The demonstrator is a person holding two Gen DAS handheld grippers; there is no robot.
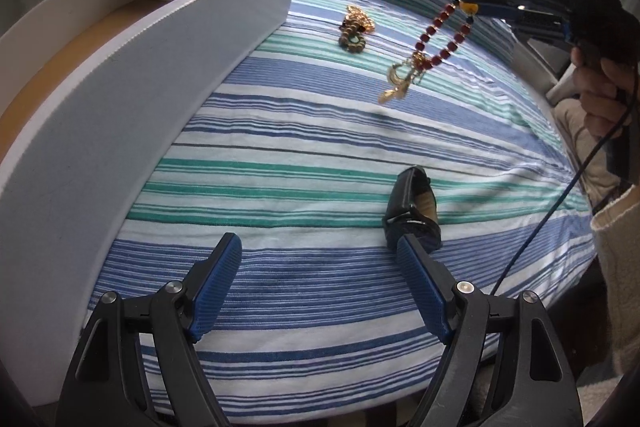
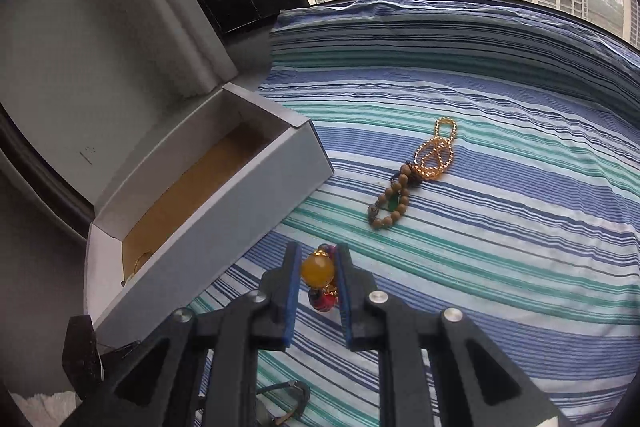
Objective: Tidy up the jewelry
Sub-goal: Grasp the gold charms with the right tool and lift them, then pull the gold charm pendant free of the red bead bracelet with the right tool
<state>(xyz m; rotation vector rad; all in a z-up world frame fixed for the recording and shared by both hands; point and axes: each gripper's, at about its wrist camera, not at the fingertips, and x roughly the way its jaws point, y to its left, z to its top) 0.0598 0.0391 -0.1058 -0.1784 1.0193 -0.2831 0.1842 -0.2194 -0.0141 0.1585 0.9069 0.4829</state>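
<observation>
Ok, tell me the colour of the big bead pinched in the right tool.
Amber yellow big bead, clearest in the right wrist view.

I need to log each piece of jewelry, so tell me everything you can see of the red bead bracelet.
The red bead bracelet is a loop of dark red beads with gold spacers, one big amber bead and dangling gold charms. It hangs in the air over the striped cloth, touching nothing else. The right claw is shut on it at the amber bead.

high-rise bedroom: striped bedspread [image 1: 320,147], towers outside
</observation>
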